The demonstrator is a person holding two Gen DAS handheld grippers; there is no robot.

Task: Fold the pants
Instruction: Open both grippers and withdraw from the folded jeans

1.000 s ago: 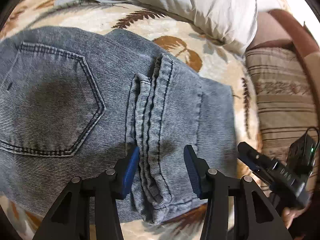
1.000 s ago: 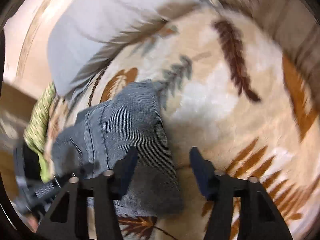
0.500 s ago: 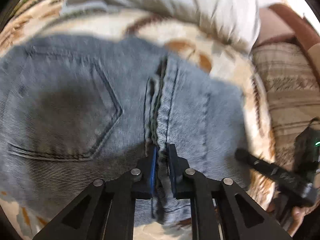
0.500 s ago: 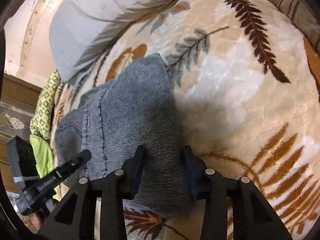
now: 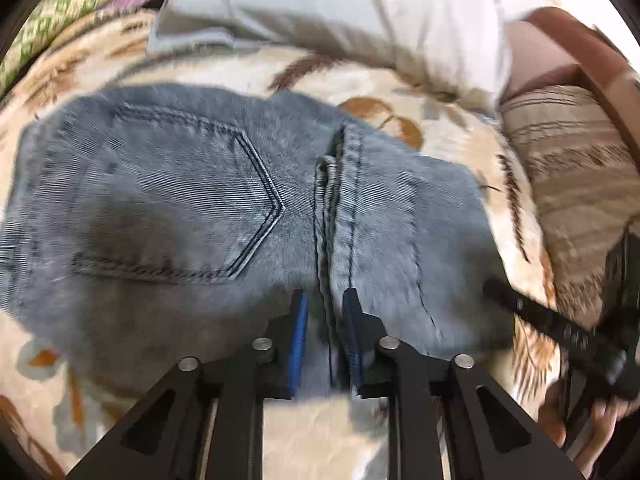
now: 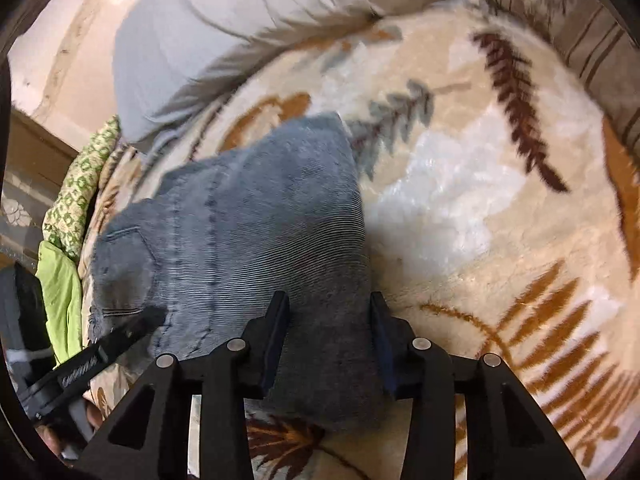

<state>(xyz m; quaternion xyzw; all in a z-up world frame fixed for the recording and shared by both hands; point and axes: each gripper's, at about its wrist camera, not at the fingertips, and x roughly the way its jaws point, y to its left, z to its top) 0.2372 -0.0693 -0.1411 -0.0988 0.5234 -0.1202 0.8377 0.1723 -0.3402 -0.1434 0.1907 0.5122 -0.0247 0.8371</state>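
Observation:
Grey-blue jeans [image 5: 192, 216] lie folded in a compact stack on a leaf-patterned blanket [image 5: 248, 76], back pocket up. My left gripper [image 5: 325, 312] is at the near edge of the stack, its jaws partly parted around the stacked hem seams [image 5: 334, 200]. My right gripper [image 6: 329, 320] is at the folded right end of the jeans [image 6: 256, 232], its jaws straddling the thick fold with a wide gap. The right gripper also shows at the right of the left wrist view [image 5: 560, 328], and the left one at the left of the right wrist view [image 6: 96, 356].
A grey-white pillow [image 5: 360, 4] lies beyond the jeans. A striped cushion [image 5: 572, 168] is to the right. Green patterned cloths [image 6: 76, 192] are heaped at the left edge. The blanket [image 6: 460, 184] extends to the right of the jeans.
Both grippers closed on the jeans half a second ago and have since widened. Both have drawn back a little, so the stack looks farther away.

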